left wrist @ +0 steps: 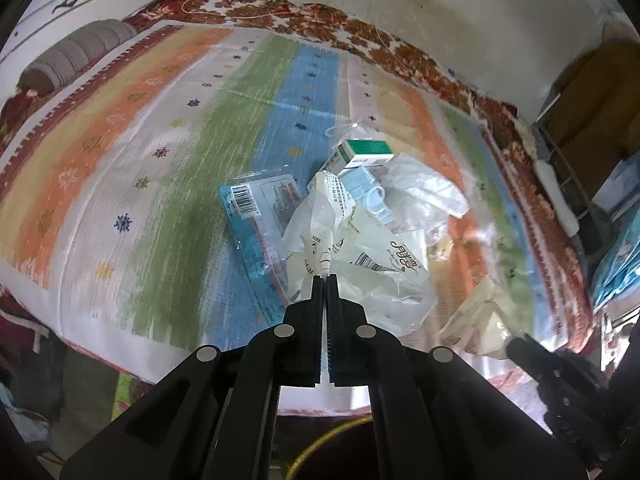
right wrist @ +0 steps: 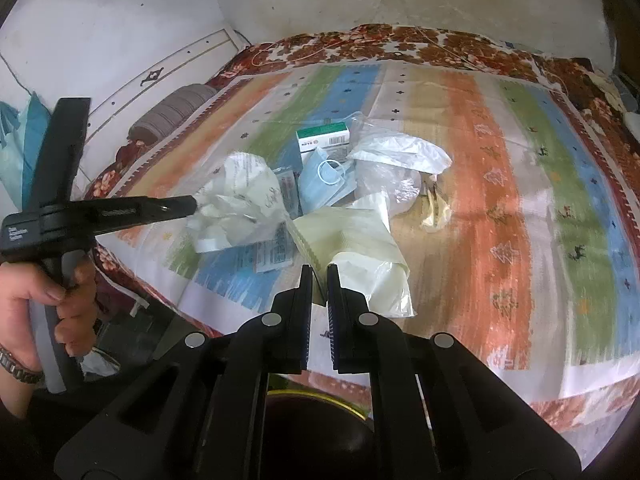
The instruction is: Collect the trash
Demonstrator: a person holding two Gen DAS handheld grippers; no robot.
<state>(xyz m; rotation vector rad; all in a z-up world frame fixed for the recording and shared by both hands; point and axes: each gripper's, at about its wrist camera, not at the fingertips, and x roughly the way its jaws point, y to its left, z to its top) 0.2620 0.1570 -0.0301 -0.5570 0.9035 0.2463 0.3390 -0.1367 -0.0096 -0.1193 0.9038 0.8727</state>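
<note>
A heap of trash lies on the striped bedspread [left wrist: 168, 184]. In the left wrist view my left gripper [left wrist: 325, 277] is shut on a crumpled white printed plastic bag [left wrist: 344, 240], lifted a little off the cover. The right wrist view shows my right gripper [right wrist: 319, 270] shut on a pale yellow plastic wrapper [right wrist: 360, 248]. Left of it, the left gripper [right wrist: 195, 203] holds the white bag [right wrist: 240, 196]. A green-and-white box [right wrist: 324, 138], a blue face mask [right wrist: 326, 180], a white bag [right wrist: 400, 152] and a blue barcoded packet [left wrist: 248, 208] remain in the heap.
A small yellowish wrapper [right wrist: 436, 208] lies right of the heap. A grey bolster [left wrist: 76, 56] rests at the bed's far left by the wall. A dark bin with a yellow rim [right wrist: 344, 400] sits below the grippers at the bed's near edge. A wire shelf [left wrist: 580, 184] stands to the right.
</note>
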